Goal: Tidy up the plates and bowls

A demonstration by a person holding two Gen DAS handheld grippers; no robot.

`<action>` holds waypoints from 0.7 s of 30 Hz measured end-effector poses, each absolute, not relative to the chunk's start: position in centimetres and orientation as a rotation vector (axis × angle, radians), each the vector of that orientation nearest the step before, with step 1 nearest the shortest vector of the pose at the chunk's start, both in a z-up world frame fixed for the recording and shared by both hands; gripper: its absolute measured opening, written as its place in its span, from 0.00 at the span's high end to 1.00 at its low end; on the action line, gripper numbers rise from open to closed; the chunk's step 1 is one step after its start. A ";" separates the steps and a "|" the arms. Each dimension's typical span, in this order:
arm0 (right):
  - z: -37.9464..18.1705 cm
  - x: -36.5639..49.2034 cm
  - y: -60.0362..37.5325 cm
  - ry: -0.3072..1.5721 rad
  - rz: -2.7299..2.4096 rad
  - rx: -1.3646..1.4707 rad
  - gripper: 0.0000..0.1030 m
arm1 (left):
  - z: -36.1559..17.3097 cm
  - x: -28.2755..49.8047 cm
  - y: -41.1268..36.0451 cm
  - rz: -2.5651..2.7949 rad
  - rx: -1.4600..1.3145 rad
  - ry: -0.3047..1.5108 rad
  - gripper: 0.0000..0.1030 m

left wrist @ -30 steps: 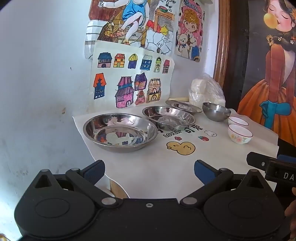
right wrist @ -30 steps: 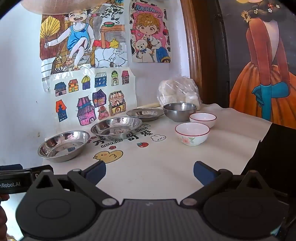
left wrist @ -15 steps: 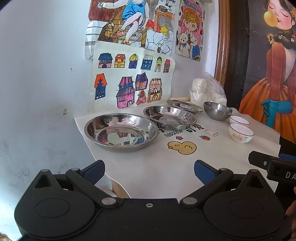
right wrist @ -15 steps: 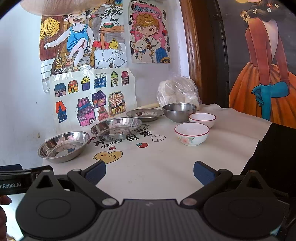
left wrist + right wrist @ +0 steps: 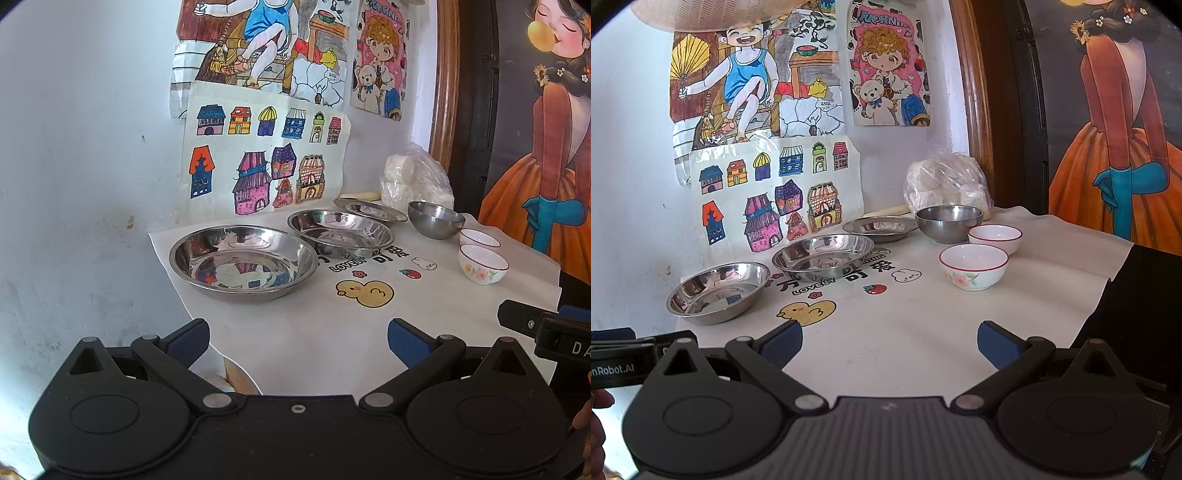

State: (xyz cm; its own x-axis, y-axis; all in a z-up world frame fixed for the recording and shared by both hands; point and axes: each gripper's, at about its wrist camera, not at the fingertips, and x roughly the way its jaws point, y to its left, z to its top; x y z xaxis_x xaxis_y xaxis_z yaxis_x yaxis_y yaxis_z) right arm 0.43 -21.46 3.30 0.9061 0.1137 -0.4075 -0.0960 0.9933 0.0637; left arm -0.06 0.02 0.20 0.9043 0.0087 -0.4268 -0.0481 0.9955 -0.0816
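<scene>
Both claws hang at the near edge of the tabletop [image 5: 923, 332], fingers spread wide and nothing between them. The left claw [image 5: 298, 341] faces the near steel plate [image 5: 243, 260], which sits just ahead toward 11 o'clock and closest of all the dishes. Beyond it, running off toward 1 o'clock in a diagonal line, come the middle steel plate [image 5: 340, 230] and the far steel plate [image 5: 369, 210], near one another, though whether their rims touch I cannot tell.

Over to the right claw [image 5: 889, 341]: its nearest piece is the floral bowl [image 5: 973, 267] at about 1 o'clock, with the red-rimmed bowl [image 5: 995, 236] just behind it and the steel bowl [image 5: 949, 221] farther back again. From here the near steel plate [image 5: 718, 291] lies out at 10 o'clock, well apart.

So the split looks natural: left hand nearer the plates, right hand nearer the bowls. Nothing is stacked yet, and the plates are round, so no long axis to line up, only a rim to catch.

The surface is a pale cloth [image 5: 314, 332] printed with a yellow duck [image 5: 365, 293], draped over the tabletop. Coloured drawings [image 5: 775, 192] cover the wall behind, and a plastic bag [image 5: 945, 182] rests in the back corner.
</scene>
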 end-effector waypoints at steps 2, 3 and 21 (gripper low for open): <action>3.3 0.4 -21.4 0.423 0.109 0.043 0.00 | 0.2 -0.1 0.0 0.029 -0.092 0.440 0.01; 3.3 0.4 -21.4 0.423 0.109 0.043 0.00 | 0.2 -0.1 0.0 0.029 -0.092 0.440 0.01; 3.2 0.5 -21.5 0.424 0.108 0.044 0.00 | -0.1 0.2 0.2 0.037 -0.085 0.456 0.01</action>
